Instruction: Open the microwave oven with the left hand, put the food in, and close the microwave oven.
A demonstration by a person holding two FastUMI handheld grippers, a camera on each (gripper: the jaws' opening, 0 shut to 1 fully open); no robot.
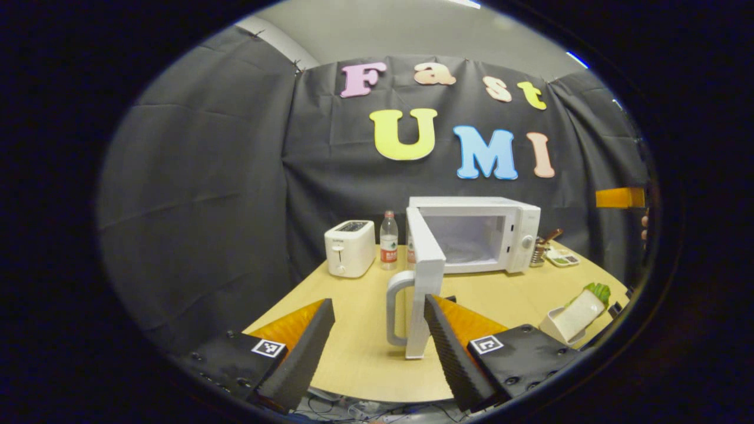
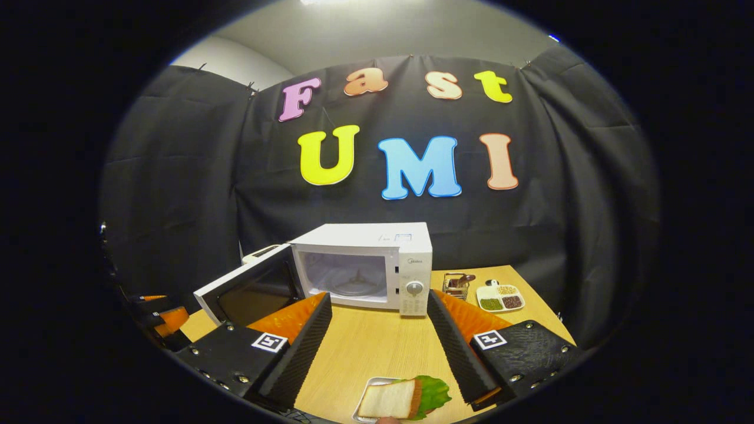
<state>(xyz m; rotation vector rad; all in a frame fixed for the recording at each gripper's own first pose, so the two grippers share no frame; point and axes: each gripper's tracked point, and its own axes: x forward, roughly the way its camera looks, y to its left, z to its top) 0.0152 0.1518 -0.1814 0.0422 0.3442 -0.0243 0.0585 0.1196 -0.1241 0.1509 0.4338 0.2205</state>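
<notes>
The white microwave (image 1: 518, 235) stands at the back of the wooden table with its door (image 1: 425, 259) swung wide open toward me. The door's grey handle (image 1: 396, 306) stands just beyond my left gripper (image 1: 378, 303), whose fingers are open with nothing between them. The food, a sandwich with lettuce on a small tray (image 1: 574, 318), lies at the table's right edge. In the right gripper view the same sandwich (image 2: 392, 400) lies close below my right gripper (image 2: 378, 296), which is open and empty. From there the microwave (image 2: 412, 259) shows its bare cavity and its door (image 2: 253, 288) hanging out to the left.
A white toaster (image 1: 349, 247) and a water bottle (image 1: 388, 240) stand left of the microwave. On its right are a small wire basket (image 2: 456, 284) and a divided dish of beans (image 2: 499, 297). The table (image 2: 383, 341) has bare wood in front of the oven.
</notes>
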